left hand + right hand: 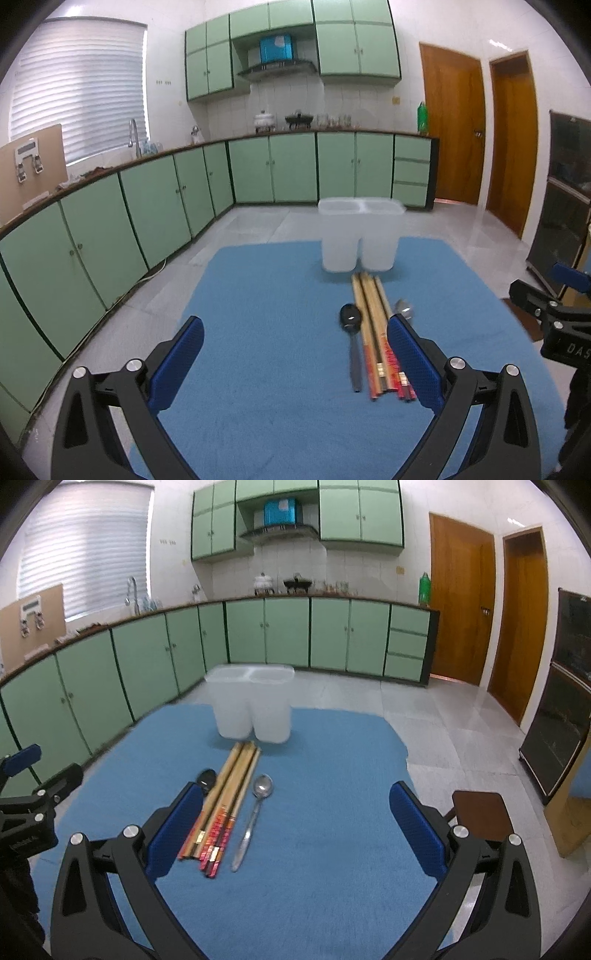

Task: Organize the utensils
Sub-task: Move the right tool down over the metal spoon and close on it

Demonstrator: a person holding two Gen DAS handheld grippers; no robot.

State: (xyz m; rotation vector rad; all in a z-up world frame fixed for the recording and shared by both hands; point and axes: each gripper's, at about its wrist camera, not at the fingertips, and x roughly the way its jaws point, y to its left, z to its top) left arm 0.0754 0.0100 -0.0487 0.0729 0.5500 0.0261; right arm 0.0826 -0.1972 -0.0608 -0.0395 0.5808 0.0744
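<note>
A white two-compartment utensil holder [357,236] [252,705] stands upright at the far side of the blue table mat [280,295] [325,760]. In front of it lie several wooden chopsticks [373,332] [225,801], a black spoon [351,325] [206,777] to their left and a silver spoon [255,812] [404,309] to their right. My left gripper [295,347] is open and empty, its right finger beside the chopsticks. My right gripper [295,819] is open and empty above the mat, its left finger over the chopstick handles.
Green kitchen cabinets [155,206] run along the left and back. Two wooden doors [491,609] are at the right. A dark glass cabinet [565,701] and a brown stool [484,814] stand to the right of the mat.
</note>
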